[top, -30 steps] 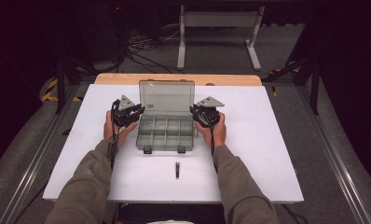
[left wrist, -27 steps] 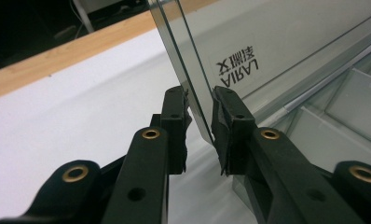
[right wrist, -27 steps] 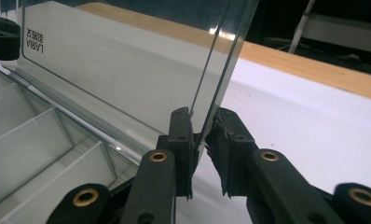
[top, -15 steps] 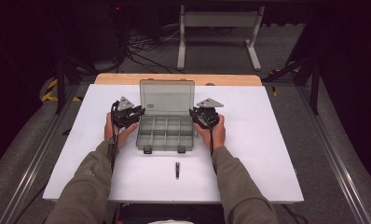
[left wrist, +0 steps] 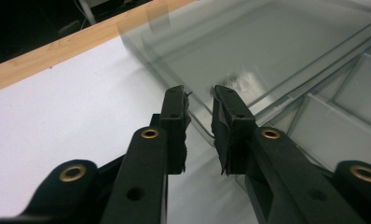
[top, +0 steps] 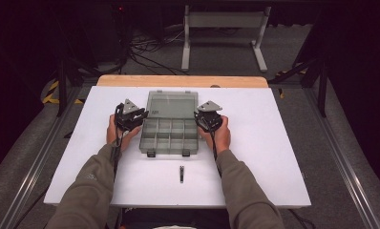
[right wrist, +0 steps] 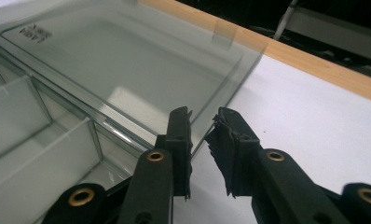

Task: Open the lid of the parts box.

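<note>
On the white table [top: 283, 157] before me sits the clear grey plastic compartment box [top: 169, 136], its lid [top: 173, 104] swung open and leaning back toward the table's bare wooden far edge [top: 178, 81]. Against the earlier frames nothing has shifted: box, hands and the small dark pen-like object [top: 182, 173] lying just in front of the box all sit where they were.

My left hand-held gripper [top: 133, 118] rests at the box's left side and my right hand-held gripper [top: 206, 119] at its right, both by the hinge corners. In the left gripper view, my left hand-held gripper [left wrist: 200, 105] has its jaws narrowly parted, straddling the lid's corner edge; whether the pads press on it I cannot tell. In the right gripper view, my right hand-held gripper [right wrist: 203, 122] shows the same narrow gap at the lid's [right wrist: 127, 65] other corner, and again contact is hard to make out.

Beyond the table the room is dark, with a grey floor [top: 350, 129], cables and a pale metal stand [top: 224, 33]. My sleeves are cut off at the bottom edge.
</note>
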Available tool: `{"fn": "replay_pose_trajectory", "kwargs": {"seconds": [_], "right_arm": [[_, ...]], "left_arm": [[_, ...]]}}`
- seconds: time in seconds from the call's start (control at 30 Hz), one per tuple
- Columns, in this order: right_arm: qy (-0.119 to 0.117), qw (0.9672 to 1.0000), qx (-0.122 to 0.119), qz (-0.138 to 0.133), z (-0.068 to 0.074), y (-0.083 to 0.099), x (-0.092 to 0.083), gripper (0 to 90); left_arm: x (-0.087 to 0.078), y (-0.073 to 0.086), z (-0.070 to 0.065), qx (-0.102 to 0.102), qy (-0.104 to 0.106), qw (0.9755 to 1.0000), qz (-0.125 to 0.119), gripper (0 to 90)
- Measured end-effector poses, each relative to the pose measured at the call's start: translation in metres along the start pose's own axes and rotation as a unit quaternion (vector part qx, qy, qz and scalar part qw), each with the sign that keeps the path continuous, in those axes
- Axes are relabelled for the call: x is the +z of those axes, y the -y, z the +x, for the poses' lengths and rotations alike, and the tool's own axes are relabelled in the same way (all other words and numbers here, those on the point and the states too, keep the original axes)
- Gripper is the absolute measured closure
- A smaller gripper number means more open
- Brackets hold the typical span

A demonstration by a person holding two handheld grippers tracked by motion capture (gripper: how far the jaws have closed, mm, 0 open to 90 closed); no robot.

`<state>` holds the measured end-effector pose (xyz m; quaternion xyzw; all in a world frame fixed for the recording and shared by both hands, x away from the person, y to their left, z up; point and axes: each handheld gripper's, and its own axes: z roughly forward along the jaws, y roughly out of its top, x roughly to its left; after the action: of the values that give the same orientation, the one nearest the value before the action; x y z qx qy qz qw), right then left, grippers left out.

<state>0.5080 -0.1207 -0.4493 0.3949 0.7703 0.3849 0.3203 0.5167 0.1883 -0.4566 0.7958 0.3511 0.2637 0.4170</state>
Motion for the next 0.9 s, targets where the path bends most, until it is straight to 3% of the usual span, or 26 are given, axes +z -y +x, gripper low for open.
{"fn": "replay_pose_trajectory", "kwargs": {"seconds": [0.27, 0.43, 0.67, 0.9], "right_arm": [[-0.007, 0.9999, 0.002, -0.007, -0.002, -0.001, -0.003, 73.9], [-0.023, 0.9988, 0.003, -0.043, -0.005, -0.008, -0.015, 74.3], [-0.042, 0.9966, 0.008, -0.071, -0.009, -0.013, -0.030, 74.3], [-0.049, 0.9960, 0.000, -0.075, -0.012, -0.012, -0.044, 73.5]], "left_arm": [[-0.005, 0.000, 0.003, 0.000, -0.003, 1.0000, -0.006, 76.3], [-0.013, -0.003, 0.000, 0.028, -0.005, 0.9995, -0.013, 76.1], [-0.025, -0.008, -0.003, 0.042, 0.005, 0.9986, -0.030, 76.5], [-0.042, -0.012, -0.008, 0.055, 0.018, 0.9972, -0.047, 76.2]]}}
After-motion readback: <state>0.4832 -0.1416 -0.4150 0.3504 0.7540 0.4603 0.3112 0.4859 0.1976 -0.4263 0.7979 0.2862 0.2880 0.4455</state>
